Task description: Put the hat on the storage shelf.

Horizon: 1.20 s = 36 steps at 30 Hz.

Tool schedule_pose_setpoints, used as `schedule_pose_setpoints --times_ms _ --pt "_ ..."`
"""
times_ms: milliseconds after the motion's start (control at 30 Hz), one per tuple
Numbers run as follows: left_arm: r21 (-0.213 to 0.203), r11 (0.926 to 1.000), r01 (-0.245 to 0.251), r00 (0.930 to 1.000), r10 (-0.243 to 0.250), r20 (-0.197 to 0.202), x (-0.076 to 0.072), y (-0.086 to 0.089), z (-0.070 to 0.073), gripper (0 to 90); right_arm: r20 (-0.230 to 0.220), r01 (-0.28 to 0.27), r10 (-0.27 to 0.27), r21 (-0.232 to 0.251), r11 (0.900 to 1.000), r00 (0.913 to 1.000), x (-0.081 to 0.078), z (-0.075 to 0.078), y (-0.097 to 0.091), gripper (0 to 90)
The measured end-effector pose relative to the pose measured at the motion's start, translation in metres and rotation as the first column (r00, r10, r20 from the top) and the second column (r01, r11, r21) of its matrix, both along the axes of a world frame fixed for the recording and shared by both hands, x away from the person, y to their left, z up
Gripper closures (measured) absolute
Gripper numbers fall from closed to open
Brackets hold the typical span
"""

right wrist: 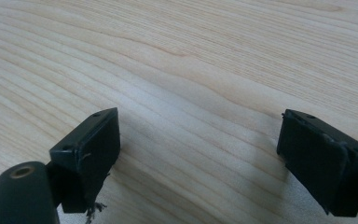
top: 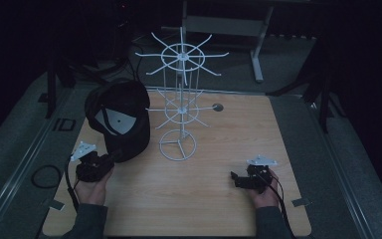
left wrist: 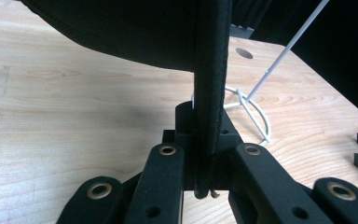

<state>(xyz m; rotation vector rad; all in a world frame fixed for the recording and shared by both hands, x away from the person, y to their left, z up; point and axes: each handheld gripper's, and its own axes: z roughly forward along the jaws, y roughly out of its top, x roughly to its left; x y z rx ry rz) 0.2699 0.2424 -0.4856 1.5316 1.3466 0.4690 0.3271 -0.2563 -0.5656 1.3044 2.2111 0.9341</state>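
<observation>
A black cap is held up above the left part of the wooden table, its white inner label facing the camera. My left gripper is shut on the cap's brim from below. In the left gripper view the brim's stitched edge runs upright between the closed jaws of the left gripper, and the cap's crown fills the top. My right gripper rests low at the table's front right, apart from the cap. In its own view the right gripper stands open over bare wood.
A white wire display rack with two tiers of hooks stands on a ring base just right of the cap. A small round hole is in the table behind it. Dark cables lie off the table's left edge.
</observation>
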Motion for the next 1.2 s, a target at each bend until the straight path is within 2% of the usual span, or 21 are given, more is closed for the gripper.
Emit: schedule_pose_setpoints --times_ms 1200 --pt "0.032 0.9993 0.018 0.9982 -0.02 0.056 -0.003 0.008 0.024 86.0 0.002 -0.002 0.002 -0.001 1.0 1.0 0.0 0.0 0.0 12.9"
